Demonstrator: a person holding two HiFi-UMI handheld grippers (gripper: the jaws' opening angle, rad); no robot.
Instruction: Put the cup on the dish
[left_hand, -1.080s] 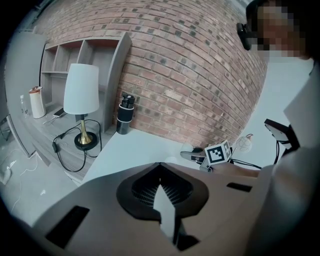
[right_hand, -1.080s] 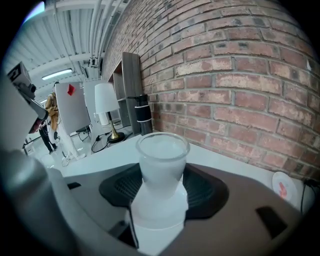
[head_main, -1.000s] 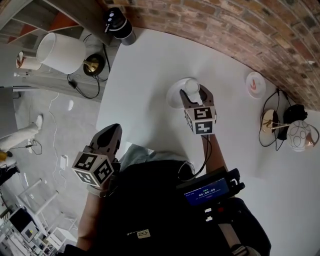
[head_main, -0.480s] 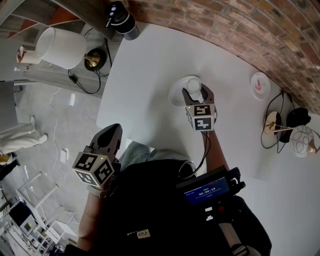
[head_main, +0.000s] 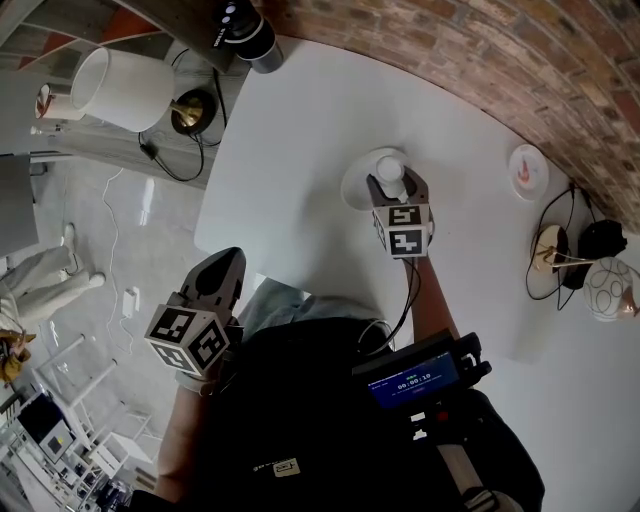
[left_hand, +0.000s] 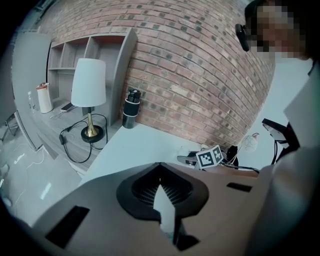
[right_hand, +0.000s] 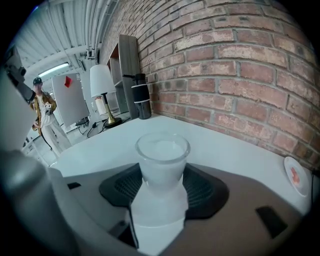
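Note:
A white cup (head_main: 388, 172) is clamped between the jaws of my right gripper (head_main: 393, 188), over the right part of a round white dish (head_main: 356, 190) on the white table (head_main: 290, 150). Whether the cup touches the dish cannot be told. In the right gripper view the cup (right_hand: 162, 162) stands upright between the dark pads, mouth up, and my right gripper (right_hand: 161, 200) is shut on it. My left gripper (head_main: 218, 272) hangs off the table's near edge by the person's body. In its own view the left gripper (left_hand: 162, 202) is shut with nothing in it.
A black tumbler (head_main: 245, 30) stands at the table's far left corner, with a white lamp (head_main: 125, 90) on a shelf beside it. A small plate with a red mark (head_main: 527, 172) and cabled objects (head_main: 560, 250) lie at the right. A person (right_hand: 42, 112) stands on the floor.
The right gripper has edged slightly forward with the cup, which stays over the dish's right part. The left gripper has not moved.

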